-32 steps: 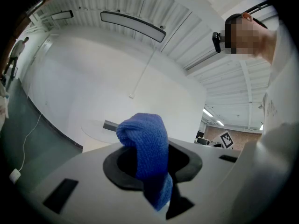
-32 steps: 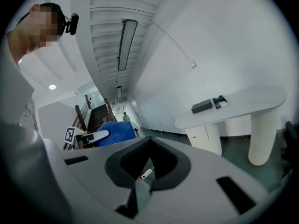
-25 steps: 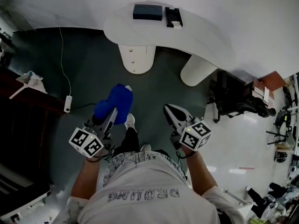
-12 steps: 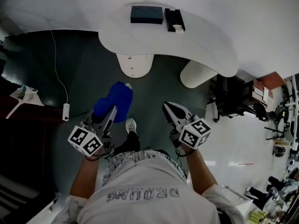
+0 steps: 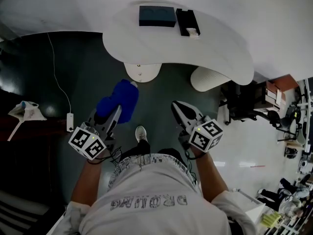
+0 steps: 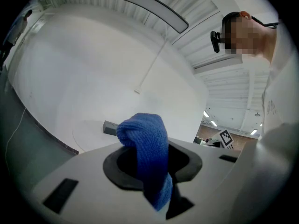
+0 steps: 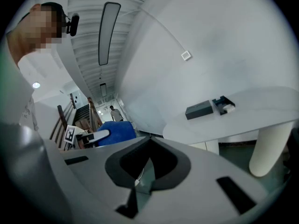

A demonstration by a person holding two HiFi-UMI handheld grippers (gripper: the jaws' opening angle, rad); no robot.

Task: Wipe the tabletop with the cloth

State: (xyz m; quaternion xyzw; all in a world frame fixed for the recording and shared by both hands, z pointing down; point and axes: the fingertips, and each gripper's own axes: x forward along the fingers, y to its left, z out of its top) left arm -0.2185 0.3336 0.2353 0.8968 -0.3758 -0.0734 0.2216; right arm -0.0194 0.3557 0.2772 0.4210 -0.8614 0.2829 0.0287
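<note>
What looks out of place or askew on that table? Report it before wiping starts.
Nothing stands out. The white curved tabletop shows no spill; the dark rectangular box and black holder sit side by side near its far edge. The blue knitted cloth hangs bunched in the left gripper, away from the table.

The counter (image 5: 215, 48) lay mostly bare over its near and middle parts, free for a sweep. A dark box (image 5: 156, 15) and a black holder (image 5: 188, 22) stood just beside each other at its far edge. Beneath it, two white legs (image 5: 142, 71) blocked passage, and the floor (image 5: 161, 102) before it was clear.
</note>
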